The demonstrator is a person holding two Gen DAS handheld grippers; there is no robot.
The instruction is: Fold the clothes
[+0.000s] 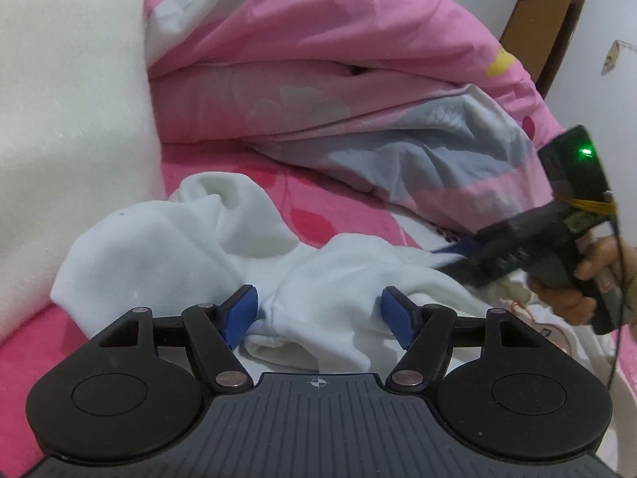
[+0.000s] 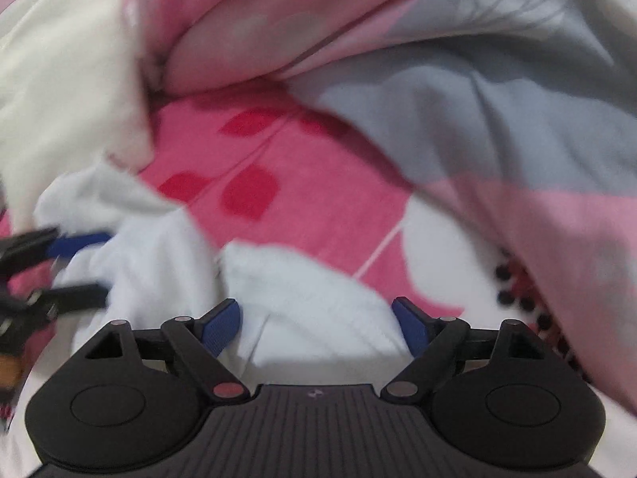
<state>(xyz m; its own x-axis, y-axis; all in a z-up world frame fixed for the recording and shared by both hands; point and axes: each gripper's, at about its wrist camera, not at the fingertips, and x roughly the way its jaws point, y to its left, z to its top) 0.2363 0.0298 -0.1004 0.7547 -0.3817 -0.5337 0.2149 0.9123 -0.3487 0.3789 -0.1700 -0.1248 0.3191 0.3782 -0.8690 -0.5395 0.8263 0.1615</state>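
A crumpled white garment point(image 1: 179, 247) lies on the pink bed sheet point(image 1: 318, 207). My left gripper point(image 1: 318, 310) is low over its near edge, jaws apart, and a bunched fold of the cloth sits between the blue pads point(image 1: 241, 312); I see no squeeze on it. In the left wrist view my right gripper point(image 1: 446, 257) reaches in from the right over the garment's right side, held by a hand point(image 1: 573, 283). The right wrist view is blurred: the right gripper point(image 2: 316, 318) stands wide open just above the white garment point(image 2: 302, 279), and the left gripper point(image 2: 91, 267) shows at the left edge.
A heaped pink and grey quilt point(image 1: 358, 91) fills the back of the bed and hangs over the right side point(image 2: 497, 127). A white fluffy blanket point(image 1: 67, 119) rises on the left. A brown door point(image 1: 545, 24) and pale wall stand far right.
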